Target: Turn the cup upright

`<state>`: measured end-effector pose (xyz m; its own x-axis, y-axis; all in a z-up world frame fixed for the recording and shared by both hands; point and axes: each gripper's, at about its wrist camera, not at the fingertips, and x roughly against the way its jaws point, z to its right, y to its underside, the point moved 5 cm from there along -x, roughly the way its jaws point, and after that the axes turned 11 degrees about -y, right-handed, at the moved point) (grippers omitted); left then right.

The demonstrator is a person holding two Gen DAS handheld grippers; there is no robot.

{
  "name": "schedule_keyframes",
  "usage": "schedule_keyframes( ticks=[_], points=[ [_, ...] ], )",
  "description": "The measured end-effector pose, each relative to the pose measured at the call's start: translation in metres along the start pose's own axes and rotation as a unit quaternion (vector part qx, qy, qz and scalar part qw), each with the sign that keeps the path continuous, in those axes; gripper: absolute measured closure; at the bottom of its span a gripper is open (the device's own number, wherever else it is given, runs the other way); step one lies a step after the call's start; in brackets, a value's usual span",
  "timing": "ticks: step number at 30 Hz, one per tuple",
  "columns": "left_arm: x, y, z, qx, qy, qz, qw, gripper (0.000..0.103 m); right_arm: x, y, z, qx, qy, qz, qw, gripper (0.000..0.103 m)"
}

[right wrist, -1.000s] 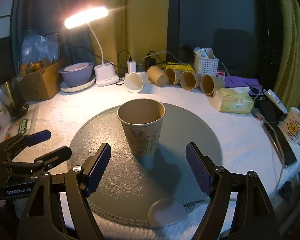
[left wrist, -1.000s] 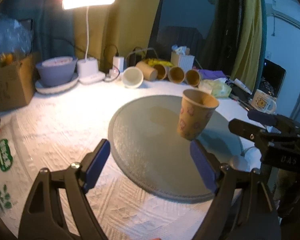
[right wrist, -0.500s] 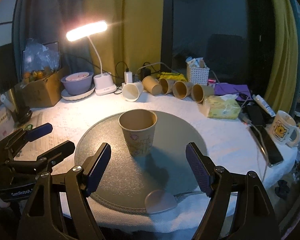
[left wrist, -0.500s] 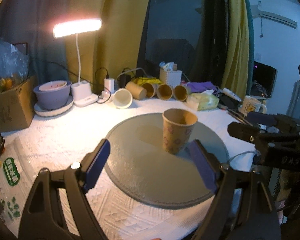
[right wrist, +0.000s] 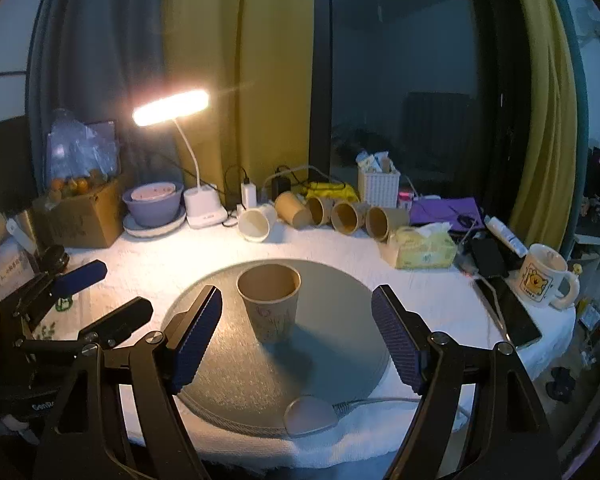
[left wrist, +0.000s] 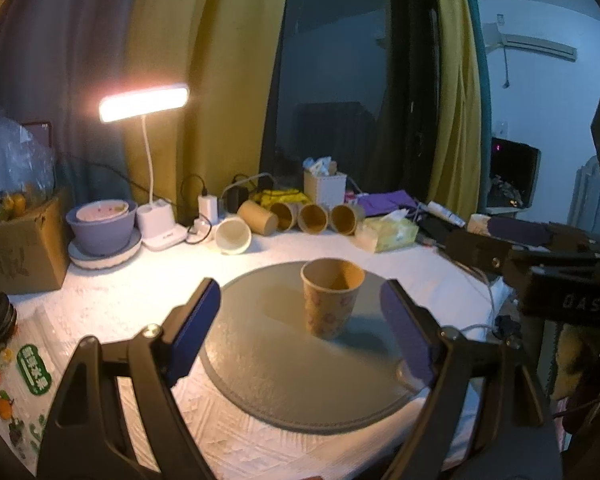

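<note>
A brown paper cup with a printed pattern stands upright, mouth up, on the round grey mat; it also shows in the right wrist view on the mat. My left gripper is open and empty, held back from the cup and above the table. My right gripper is open and empty too, near the mat's front edge. Each gripper shows in the other's view, the right one and the left one.
Several paper cups lie on their sides at the back beside a white cup, a lit desk lamp, a purple bowl and a cardboard box. A tissue pack, phone and mug are at the right.
Both grippers have pulled back and risen from the cup, which looks smaller and stands still on the mat. Both stay open.
</note>
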<state>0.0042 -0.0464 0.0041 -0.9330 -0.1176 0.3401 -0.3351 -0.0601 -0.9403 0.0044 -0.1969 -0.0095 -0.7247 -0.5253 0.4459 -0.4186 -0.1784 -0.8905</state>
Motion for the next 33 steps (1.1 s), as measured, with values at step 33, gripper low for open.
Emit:
schedule_keyframes(
  ticks=[33],
  points=[
    [0.044, -0.04, -0.007, 0.008, -0.021, 0.074, 0.997, 0.012, 0.046, -0.027, -0.01, 0.022, 0.003, 0.056, 0.998, 0.023]
  ],
)
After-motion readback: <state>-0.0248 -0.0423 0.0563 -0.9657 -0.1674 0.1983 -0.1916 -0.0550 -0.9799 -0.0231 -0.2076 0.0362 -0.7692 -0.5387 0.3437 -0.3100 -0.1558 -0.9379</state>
